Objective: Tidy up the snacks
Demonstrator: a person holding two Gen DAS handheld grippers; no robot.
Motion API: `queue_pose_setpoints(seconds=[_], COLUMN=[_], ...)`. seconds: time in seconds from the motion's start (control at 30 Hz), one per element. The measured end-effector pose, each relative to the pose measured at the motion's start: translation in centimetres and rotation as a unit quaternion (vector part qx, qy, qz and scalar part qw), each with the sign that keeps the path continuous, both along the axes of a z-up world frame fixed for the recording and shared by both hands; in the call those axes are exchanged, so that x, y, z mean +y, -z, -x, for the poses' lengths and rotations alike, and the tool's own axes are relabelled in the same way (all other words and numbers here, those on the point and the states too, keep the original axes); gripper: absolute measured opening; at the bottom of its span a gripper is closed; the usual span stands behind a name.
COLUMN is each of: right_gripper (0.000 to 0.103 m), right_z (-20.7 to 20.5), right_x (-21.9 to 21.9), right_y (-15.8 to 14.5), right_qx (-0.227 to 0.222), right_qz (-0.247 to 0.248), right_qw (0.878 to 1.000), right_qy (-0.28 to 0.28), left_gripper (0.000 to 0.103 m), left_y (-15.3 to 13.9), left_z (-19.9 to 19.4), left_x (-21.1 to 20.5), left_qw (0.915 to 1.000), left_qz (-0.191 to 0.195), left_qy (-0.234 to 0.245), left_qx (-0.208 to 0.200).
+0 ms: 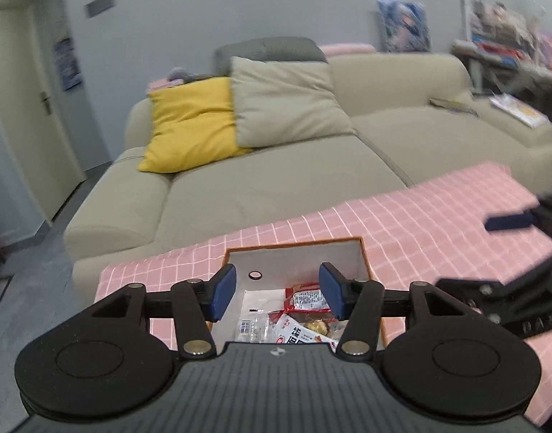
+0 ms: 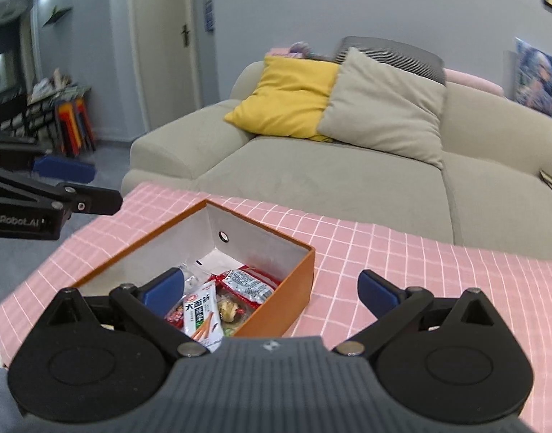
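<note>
Orange box rim below both empty grippers, pink cloth around

A white snack packet with a red emblem near its top lies in the orange box and carries large black Chinese characters reading "大面筋". Smaller green characters run down a strip beneath them, too small to make out. In the left wrist view the same white snack packet shows only part of its big characters. A red packet beside it has a panel of fine print, illegible. On the side of the left tongs, white lettering reads "en Robot.AI", with its beginning cut off at the picture's edge.
</note>
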State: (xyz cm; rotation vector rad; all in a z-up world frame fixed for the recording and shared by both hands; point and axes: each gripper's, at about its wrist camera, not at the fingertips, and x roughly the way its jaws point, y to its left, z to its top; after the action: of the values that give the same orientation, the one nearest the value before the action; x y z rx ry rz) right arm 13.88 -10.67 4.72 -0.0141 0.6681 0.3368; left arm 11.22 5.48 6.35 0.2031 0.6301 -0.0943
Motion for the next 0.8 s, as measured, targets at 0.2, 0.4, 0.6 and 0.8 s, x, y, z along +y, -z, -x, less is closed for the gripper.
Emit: queue_pose_setpoints(seconds=[0.2, 0.4, 0.6, 0.8], right_gripper=[0.099, 0.099, 0.099, 0.099], right_z=[3.8, 7.9, 10.8, 12.4], right_x=[-1.8, -3.1, -3.3, -3.1], right_y=[-0.2, -0.3, 0.2, 1.0], right_qx=[0.019, 0.008, -0.005, -0.012], right_qz=[-0.03, -0.021, -0.002, 0.018], right_qw=[0.999, 0.997, 0.996, 0.995], right_qy=[0.039, 0.073, 0.089, 0.097], left_gripper=[0.063, 0.07, 0.073, 0.074], left_y=[-0.4, 0.2, 1.7, 3.7], left_z=[3.3, 6.7, 9.2, 9.7], left_x=[-0.4, -2.1, -2.7, -2.4], left_qw=[0.9969, 0.9966, 0.9943, 0.9913], left_qz=[0.055, 0.057, 0.091, 0.113], left_qy=[-0.048, -0.047, -0.051, -0.068], left_qx=[-0.029, -0.037, -0.022, 0.011])
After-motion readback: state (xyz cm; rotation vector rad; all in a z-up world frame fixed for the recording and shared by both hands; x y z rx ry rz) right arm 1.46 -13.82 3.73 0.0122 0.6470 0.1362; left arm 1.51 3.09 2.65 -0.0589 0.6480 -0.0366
